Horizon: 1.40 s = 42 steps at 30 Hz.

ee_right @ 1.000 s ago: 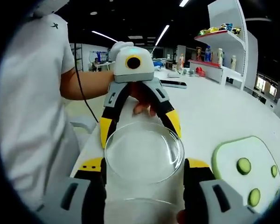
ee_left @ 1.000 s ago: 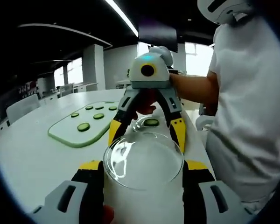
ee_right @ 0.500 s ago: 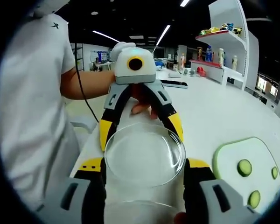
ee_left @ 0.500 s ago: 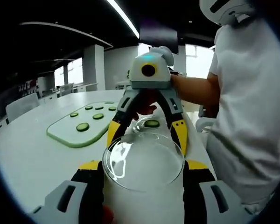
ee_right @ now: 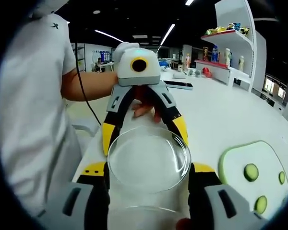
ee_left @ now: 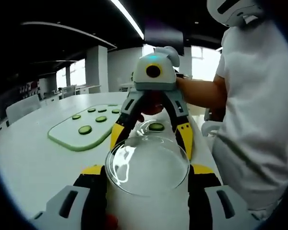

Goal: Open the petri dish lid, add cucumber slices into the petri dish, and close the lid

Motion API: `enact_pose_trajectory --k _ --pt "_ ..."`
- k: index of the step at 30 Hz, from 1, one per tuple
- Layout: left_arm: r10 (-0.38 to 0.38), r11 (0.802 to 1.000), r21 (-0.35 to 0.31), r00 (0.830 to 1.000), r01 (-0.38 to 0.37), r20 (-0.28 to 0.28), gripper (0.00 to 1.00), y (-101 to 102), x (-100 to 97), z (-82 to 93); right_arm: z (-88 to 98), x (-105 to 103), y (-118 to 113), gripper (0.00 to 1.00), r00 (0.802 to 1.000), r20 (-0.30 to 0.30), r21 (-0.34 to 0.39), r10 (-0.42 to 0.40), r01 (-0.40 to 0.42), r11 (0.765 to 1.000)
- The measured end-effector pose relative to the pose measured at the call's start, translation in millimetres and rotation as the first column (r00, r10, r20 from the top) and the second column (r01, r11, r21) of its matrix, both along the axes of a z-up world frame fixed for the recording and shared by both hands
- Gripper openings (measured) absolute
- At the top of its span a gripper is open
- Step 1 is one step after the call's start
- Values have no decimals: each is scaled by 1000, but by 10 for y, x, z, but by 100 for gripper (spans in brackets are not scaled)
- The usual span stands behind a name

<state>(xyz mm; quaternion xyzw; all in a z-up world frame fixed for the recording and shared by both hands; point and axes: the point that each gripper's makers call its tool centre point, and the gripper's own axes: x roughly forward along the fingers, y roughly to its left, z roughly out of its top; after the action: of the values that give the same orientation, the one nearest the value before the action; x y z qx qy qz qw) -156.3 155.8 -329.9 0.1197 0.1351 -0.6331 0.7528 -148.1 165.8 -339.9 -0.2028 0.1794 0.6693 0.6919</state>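
Observation:
A clear round petri dish lid (ee_left: 148, 165) hangs above the white table (ee_left: 33, 158), held flat between two grippers that face each other. My left gripper (ee_left: 148, 171) is shut on its near edge, with the yellow-tipped jaws touching both sides. From the far side my right gripper (ee_left: 151, 136) clamps the same lid (ee_right: 148, 160). Beyond the lid, the dish base (ee_left: 154, 127) rests on the table with one cucumber slice in it. In the right gripper view the base rim (ee_right: 146, 211) shows under my right gripper (ee_right: 148, 173), with the left gripper (ee_right: 143, 135) opposite.
A pale green cutting board (ee_left: 81, 128) with several cucumber slices lies on the table to the left of the dish; it appears again as the board (ee_right: 252, 167). A person in a white shirt (ee_left: 259, 120) stands close at the table edge. Shelves (ee_right: 225, 48) stand far behind.
Almost nothing differs: the lid stays clamped between both grippers, and the views have shifted only slightly.

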Motion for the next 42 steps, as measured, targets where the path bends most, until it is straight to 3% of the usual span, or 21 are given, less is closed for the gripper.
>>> enact_pose_trajectory --k 5,8,17,42 --pt "4 1000 3 1000 -4 3 67 14 -12 3 19 -13 26 65 1000 17 24 12 -13 1000" --pt "9 1000 11 999 -10 47 67 25 -8 39 52 -1 38 65 998 54 28 16 -17 999" --pt "12 1000 16 1000 -12 28 67 64 0 63 124 -27 29 65 999 49 26 24 -26 999" --pt "-36 999 15 998 35 60 67 -181 47 261 330 18 -228 65 996 91 39 -17 13 999"
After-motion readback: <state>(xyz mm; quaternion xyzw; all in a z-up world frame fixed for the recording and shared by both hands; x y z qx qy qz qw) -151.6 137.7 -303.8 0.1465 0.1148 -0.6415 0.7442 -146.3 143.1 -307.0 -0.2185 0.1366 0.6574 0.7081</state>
